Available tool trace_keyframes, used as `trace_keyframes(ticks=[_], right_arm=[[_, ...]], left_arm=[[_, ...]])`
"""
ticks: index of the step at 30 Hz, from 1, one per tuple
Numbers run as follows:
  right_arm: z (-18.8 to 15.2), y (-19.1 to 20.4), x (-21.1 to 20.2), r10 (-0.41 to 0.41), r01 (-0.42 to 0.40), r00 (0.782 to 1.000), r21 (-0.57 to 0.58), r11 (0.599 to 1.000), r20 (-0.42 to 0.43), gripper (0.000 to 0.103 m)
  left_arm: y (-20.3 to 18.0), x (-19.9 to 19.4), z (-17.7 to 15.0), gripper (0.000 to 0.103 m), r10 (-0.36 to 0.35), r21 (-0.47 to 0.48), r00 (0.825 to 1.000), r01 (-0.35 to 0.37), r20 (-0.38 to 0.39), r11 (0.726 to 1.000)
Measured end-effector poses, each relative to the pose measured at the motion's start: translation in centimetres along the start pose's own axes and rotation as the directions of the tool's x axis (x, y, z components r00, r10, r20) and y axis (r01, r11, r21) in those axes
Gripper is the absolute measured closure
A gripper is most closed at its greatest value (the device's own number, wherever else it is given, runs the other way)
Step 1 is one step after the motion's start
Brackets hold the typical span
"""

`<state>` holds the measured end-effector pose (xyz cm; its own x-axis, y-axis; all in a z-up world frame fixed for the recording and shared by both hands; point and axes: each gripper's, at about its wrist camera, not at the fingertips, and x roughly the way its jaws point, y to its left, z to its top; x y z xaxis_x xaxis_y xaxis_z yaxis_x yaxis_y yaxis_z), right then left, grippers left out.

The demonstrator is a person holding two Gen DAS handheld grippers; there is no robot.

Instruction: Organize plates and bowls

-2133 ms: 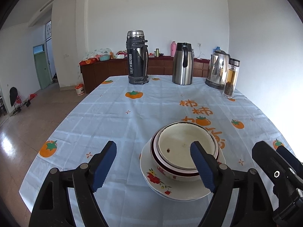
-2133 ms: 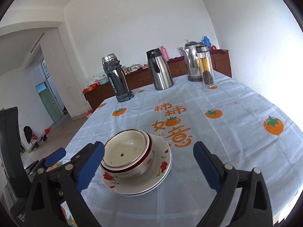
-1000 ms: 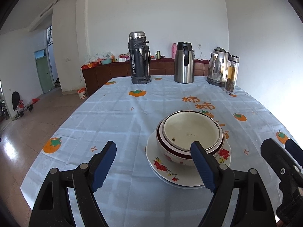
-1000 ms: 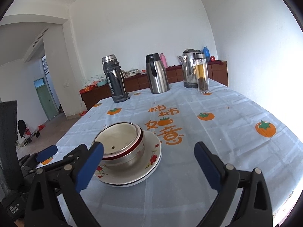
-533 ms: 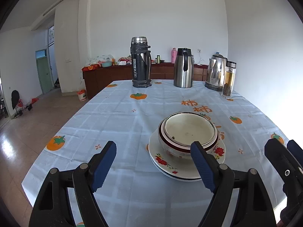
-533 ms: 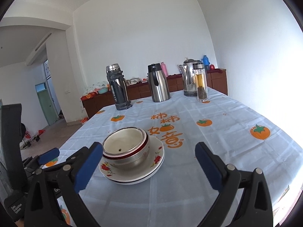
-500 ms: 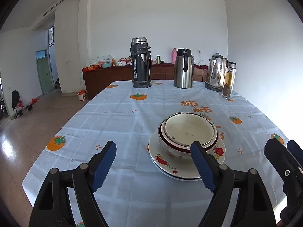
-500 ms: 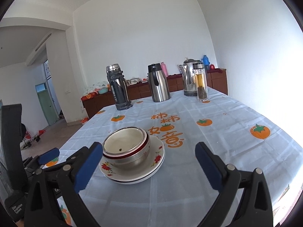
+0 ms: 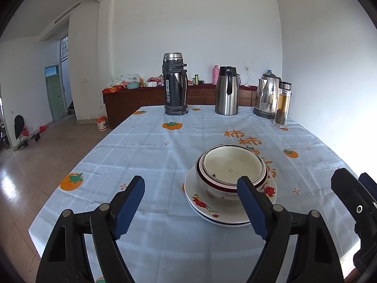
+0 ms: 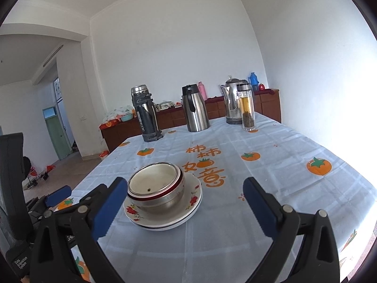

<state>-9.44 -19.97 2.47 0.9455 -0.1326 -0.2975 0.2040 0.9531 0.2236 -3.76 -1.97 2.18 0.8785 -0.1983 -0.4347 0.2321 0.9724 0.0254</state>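
Nested bowls (image 9: 232,167), the outer one with a red band, sit on stacked flowered plates (image 9: 212,208) on the table. The stack also shows in the right wrist view, bowls (image 10: 156,184) on plates (image 10: 190,202). My left gripper (image 9: 192,208) is open and empty, held back from the stack, which lies ahead to its right. My right gripper (image 10: 186,205) is open and empty, held back with the stack ahead to its left. The right gripper's body (image 9: 353,202) shows at the left view's right edge.
The table wears a pale blue cloth (image 9: 153,146) with orange fruit prints. At its far end stand a dark thermos (image 9: 174,87), a steel carafe (image 9: 227,92), an electric kettle (image 9: 266,99) and a glass tea bottle (image 9: 282,105). A wooden sideboard (image 9: 141,99) runs behind.
Both grippers have drawn back and up from the bowl and plate stack, which now looks smaller and farther. Both stay open and empty.
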Motion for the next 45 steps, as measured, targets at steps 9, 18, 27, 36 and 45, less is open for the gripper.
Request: trace_keyframes(ticks=[9,18,27,36,45], right_arm=[[0.2,0.0,-0.1,-0.009,0.009,1.0,-0.003,1.0,0.009,0.003],[0.3,-0.3,-0.2,-0.016,0.016,1.0,0.0,1.0,0.014,0.003],[0.4,-0.3,-0.5,-0.027,0.028,0.999,-0.013,1.0,0.026,0.002],[0.5,-0.5,-0.4,-0.028,0.028,0.999,-0.003,1.0,0.027,0.002],[0.6,-0.8,-0.3,-0.035,0.036,0.999,-0.006,0.999,0.033,0.002]], left_arm=[[-0.5,-0.1,-0.1,0.021,0.018,0.031,1.0,-0.018,0.016,0.999],[-0.7,-0.2,-0.1,0.021,0.015,0.037,1.0,-0.015,0.014,0.999],[-0.8,-0.1,0.0,0.02,0.008,0.025,1.0,-0.009,0.011,1.0],[-0.8,-0.2,0.0,0.021,0.036,0.021,0.998,-0.037,0.044,0.999],[-0.8,-0.1,0.1,0.02,0.04,0.019,0.998,-0.041,0.057,0.999]])
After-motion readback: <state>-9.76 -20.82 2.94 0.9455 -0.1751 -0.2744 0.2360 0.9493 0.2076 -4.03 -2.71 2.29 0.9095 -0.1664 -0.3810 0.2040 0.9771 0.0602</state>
